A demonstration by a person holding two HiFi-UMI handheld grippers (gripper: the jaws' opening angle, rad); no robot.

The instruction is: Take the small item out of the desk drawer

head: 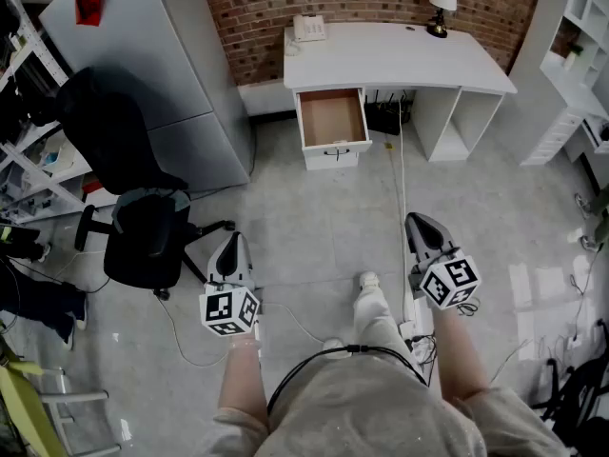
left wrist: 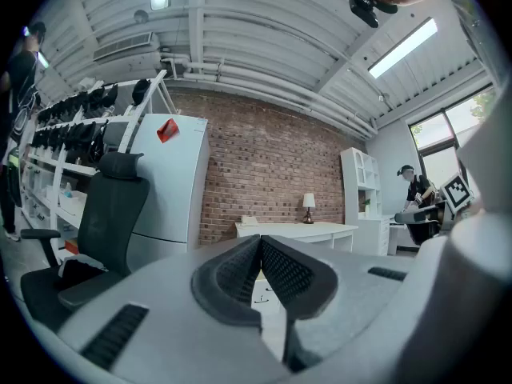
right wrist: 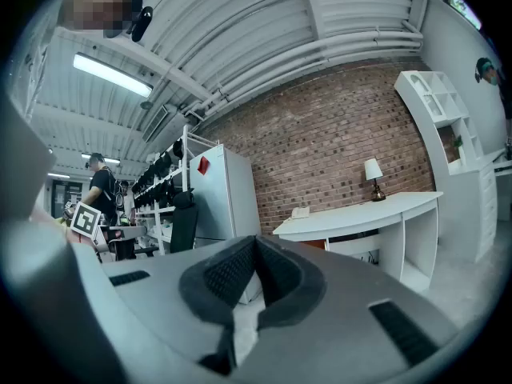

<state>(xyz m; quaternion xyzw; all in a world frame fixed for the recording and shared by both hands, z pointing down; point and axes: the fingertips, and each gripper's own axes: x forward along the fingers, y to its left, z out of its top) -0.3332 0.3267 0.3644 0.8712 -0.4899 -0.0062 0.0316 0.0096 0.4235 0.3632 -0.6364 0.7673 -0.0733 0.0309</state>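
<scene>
The white desk [head: 400, 60] stands against the brick wall, several steps ahead of me. Its drawer [head: 332, 119] is pulled open and shows a bare brown bottom; I can make out no small item in it from here. My left gripper [head: 231, 243] is held low over the floor, shut and empty, and points toward the desk. My right gripper [head: 420, 223] is also shut with nothing in it. The left gripper view has its jaws [left wrist: 260, 244] closed together with the desk [left wrist: 296, 232] far behind them. The right gripper view shows closed jaws [right wrist: 254, 245] too.
A black office chair [head: 141, 225] stands at my left, beside a tall grey cabinet [head: 143, 55]. A telephone [head: 309, 29] and a lamp [head: 441, 4] sit on the desk. White shelves [head: 579, 65] line the right wall. A cable [head: 401, 179] runs across the floor toward my legs [head: 377, 305].
</scene>
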